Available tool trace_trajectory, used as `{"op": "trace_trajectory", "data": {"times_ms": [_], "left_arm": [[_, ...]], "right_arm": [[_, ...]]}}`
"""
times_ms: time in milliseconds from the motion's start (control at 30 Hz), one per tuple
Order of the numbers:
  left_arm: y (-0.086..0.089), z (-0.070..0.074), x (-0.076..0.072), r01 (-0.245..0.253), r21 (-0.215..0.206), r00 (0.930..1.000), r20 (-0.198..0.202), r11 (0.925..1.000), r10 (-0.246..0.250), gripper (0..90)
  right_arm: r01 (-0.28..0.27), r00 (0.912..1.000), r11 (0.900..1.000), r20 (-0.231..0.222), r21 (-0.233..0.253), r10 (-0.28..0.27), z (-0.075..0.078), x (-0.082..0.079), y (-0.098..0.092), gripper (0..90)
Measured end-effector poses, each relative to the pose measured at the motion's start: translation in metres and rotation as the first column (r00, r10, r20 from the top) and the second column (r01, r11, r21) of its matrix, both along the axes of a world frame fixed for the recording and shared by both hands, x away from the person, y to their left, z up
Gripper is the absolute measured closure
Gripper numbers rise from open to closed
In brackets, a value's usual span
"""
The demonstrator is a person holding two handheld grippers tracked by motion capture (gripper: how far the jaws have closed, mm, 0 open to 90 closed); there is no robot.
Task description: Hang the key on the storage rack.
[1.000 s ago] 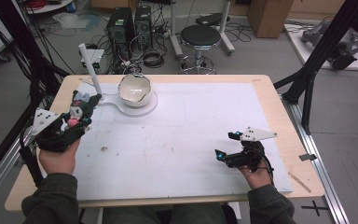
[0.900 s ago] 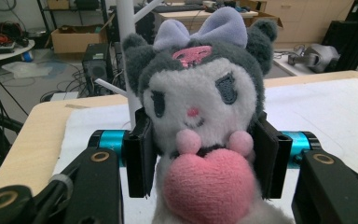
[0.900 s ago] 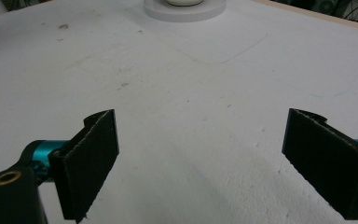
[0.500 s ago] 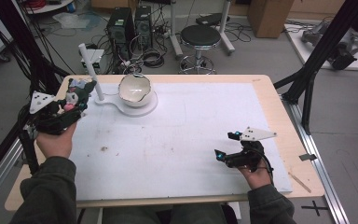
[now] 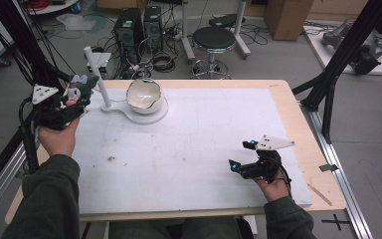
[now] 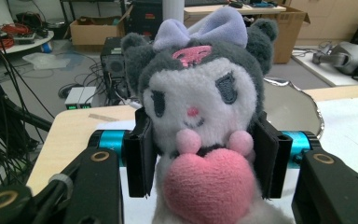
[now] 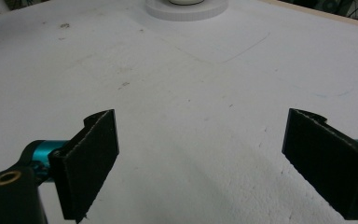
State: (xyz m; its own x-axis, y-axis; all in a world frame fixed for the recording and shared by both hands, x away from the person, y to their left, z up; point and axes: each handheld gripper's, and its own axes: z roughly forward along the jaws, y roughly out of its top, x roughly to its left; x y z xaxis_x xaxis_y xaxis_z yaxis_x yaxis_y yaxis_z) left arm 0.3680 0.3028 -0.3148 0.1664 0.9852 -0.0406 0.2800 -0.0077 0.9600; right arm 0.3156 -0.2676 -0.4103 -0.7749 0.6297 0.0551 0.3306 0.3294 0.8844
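Note:
A grey and white plush toy (image 6: 198, 102) with a lilac bow and a pink heart sits between the jaws of my left gripper (image 6: 201, 156), which is shut on it. In the high view the plush toy (image 5: 77, 89) is held up at the table's far left, just left of the white post, by the left gripper (image 5: 74, 97). A pale bowl (image 5: 143, 94) rests on a round white stand (image 5: 151, 115) to its right. My right gripper (image 5: 242, 155) stays low at the front right, open, and in its own view the right gripper (image 7: 200, 154) has bare white mat between its jaws.
A white mat (image 5: 189, 149) covers most of the wooden table (image 5: 283, 94). A white upright post (image 5: 96, 74) rises from the stand's arm beside the bowl. Black frame struts (image 5: 338, 74) stand at the right; a stool (image 5: 214, 40) and computer cases are on the floor beyond.
My left gripper has lifted the plush toy and carried it toward the table's far left, close to the white post. The right gripper has stayed put.

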Motion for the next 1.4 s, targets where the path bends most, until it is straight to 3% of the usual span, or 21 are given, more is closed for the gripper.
{"op": "trace_trajectory", "data": {"times_ms": [133,700,1400], "left_arm": [[-0.002,0.002,0.009,0.003,0.018,0.9999,-0.010,0.9998,-0.003,48.9],[0.003,0.000,0.036,-0.036,-0.002,0.9985,-0.042,0.9993,0.036,48.9],[0.014,-0.013,0.045,-0.092,-0.022,0.9922,-0.087,0.9955,0.089,48.6]], "right_arm": [[0.000,1.0000,1.000,0.002,0.000,0.000,0.000,0.000,0.000,9.6],[0.001,1.0000,1.000,-0.001,0.003,-0.001,0.000,0.000,-0.001,9.6],[-0.003,1.0000,1.000,-0.004,0.007,0.003,-0.001,0.000,-0.001,9.6]]}}
